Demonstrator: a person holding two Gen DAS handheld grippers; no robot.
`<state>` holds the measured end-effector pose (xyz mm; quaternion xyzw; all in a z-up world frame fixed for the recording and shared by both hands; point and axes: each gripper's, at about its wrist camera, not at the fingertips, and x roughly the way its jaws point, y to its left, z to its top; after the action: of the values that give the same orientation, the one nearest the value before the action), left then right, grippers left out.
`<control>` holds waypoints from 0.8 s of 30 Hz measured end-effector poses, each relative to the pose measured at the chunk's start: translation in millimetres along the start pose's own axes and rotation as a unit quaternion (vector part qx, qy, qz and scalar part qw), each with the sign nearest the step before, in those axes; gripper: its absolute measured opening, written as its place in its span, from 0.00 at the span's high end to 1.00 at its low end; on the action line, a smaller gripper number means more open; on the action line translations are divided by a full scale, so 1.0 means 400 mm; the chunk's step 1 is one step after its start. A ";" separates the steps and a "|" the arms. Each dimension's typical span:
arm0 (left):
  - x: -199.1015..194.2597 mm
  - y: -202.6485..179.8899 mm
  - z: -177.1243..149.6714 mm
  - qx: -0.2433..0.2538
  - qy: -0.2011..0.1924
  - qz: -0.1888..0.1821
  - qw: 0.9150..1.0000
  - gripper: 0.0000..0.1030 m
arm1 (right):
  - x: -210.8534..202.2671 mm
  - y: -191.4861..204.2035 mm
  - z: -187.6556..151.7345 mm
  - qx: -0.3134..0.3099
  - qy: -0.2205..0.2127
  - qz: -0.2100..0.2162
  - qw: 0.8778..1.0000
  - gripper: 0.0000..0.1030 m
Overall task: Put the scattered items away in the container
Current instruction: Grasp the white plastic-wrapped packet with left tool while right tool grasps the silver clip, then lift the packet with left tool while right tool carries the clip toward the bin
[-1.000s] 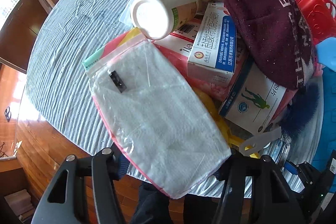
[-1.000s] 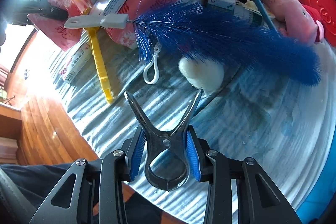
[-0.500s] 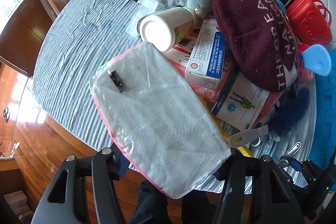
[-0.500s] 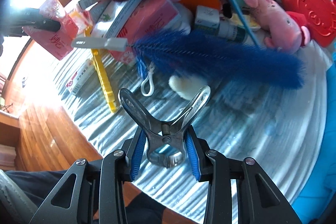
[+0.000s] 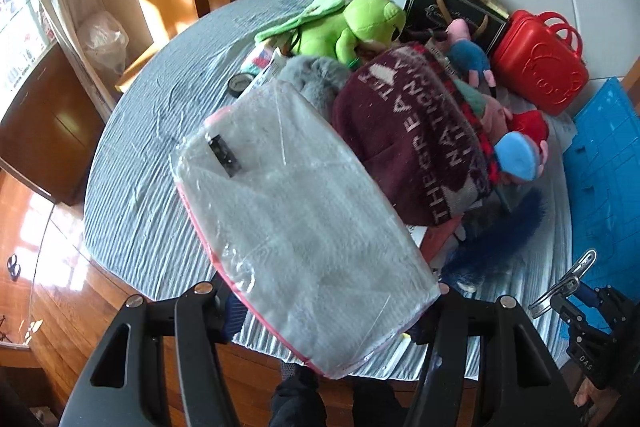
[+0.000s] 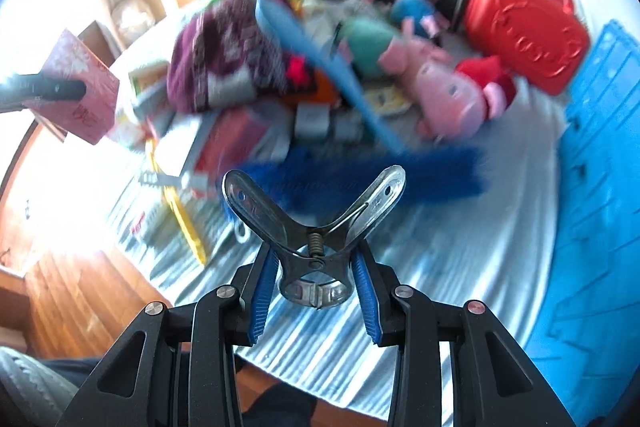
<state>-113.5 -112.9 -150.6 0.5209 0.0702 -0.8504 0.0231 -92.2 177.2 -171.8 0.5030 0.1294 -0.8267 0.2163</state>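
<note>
Both loads have lifted off the table: left gripper (image 5: 320, 311) clamped on the bagged towel (image 5: 296, 227), right gripper (image 6: 316, 291) pinching the metal clamp (image 6: 314, 223), container-bound.

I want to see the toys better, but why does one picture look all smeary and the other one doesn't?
Right wrist view: smeared and blurry, so the pink pig toy and blue brush look streaky, with white window glare at left; only the metal clip stays sharp. Left wrist view: crisp, the bagged towel clear, edges bent by the fisheye lens.
</note>
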 end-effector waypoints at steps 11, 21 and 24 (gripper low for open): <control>-0.186 -0.100 0.081 0.044 -0.084 -0.025 0.995 0.43 | -0.242 -0.053 0.116 0.065 -0.091 -0.015 0.994 0.64; -0.260 -0.111 0.102 0.056 -0.124 -0.035 0.990 0.43 | -0.443 0.001 0.169 0.075 -0.163 0.001 0.984 0.64; -0.276 -0.111 0.108 0.063 -0.134 -0.038 0.988 0.43 | -0.484 0.026 0.172 0.073 -0.179 -0.001 0.981 0.64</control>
<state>-106.4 -78.9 -28.7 0.3993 0.0329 -0.9156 -0.0331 -63.0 182.2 31.6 0.3608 0.0284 -0.9109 0.1983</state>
